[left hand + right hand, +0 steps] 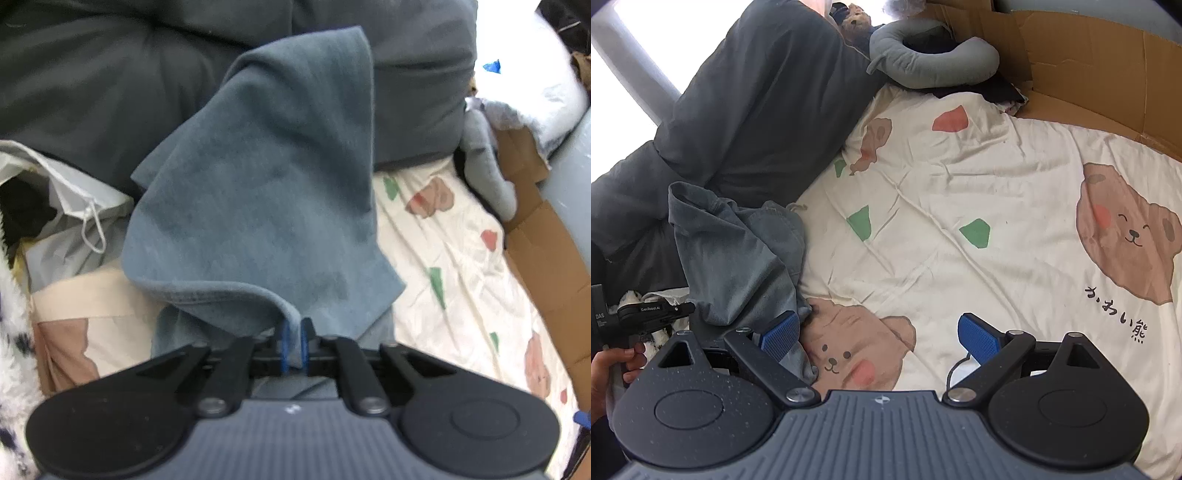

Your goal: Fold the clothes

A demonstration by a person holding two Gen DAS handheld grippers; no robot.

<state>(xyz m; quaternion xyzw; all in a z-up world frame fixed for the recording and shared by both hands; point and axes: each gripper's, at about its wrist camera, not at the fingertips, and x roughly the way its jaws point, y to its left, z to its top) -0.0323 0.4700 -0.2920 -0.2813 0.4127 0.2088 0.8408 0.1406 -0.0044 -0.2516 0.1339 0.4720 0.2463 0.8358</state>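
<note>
A blue-grey garment (258,192) hangs lifted in the left wrist view, its hemmed edge pinched between the blue pads of my left gripper (294,341), which is shut on it. The same garment (738,254) shows bunched at the left of the right wrist view, trailing down onto the cream bear-print bedsheet (960,206). My right gripper (882,339) stands open just above the sheet, with its left fingertip (781,334) touching the garment's lower edge and nothing between the pads. At the far left of that view a hand (607,373) holds the left gripper's handle.
A dark grey duvet (757,96) is piled along the far side. A grey curved pillow (931,62) and a plush bear (855,22) lie at the bed's head. Brown cardboard (1089,55) lines the right side. A white drawstring bag (77,206) sits at the left.
</note>
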